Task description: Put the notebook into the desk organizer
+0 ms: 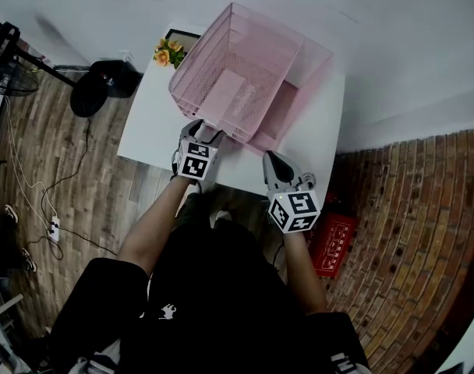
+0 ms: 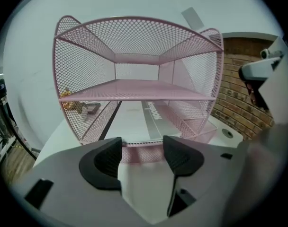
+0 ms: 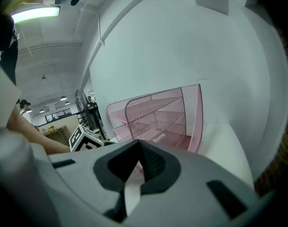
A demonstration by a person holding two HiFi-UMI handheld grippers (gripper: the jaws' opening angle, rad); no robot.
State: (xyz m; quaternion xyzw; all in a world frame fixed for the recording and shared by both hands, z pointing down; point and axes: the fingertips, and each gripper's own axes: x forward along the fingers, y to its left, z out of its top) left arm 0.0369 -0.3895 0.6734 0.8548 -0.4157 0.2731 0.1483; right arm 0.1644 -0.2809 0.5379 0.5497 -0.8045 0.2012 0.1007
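Observation:
A pink mesh desk organizer stands on the white table. The notebook, white with a grey strip that bears print, lies flat on its bottom shelf; in the head view the notebook shows through the mesh. My left gripper is at the organizer's front edge. Its jaws stand open, and between the left gripper pads there is only the organizer's front lip. My right gripper hovers over the table's near edge, right of the organizer. The right gripper is shut on nothing.
Orange flowers and a black frame sit at the table's far left corner. A black fan base and cables lie on the wooden floor to the left. A red box sits on the brick floor at right. A white wall is behind.

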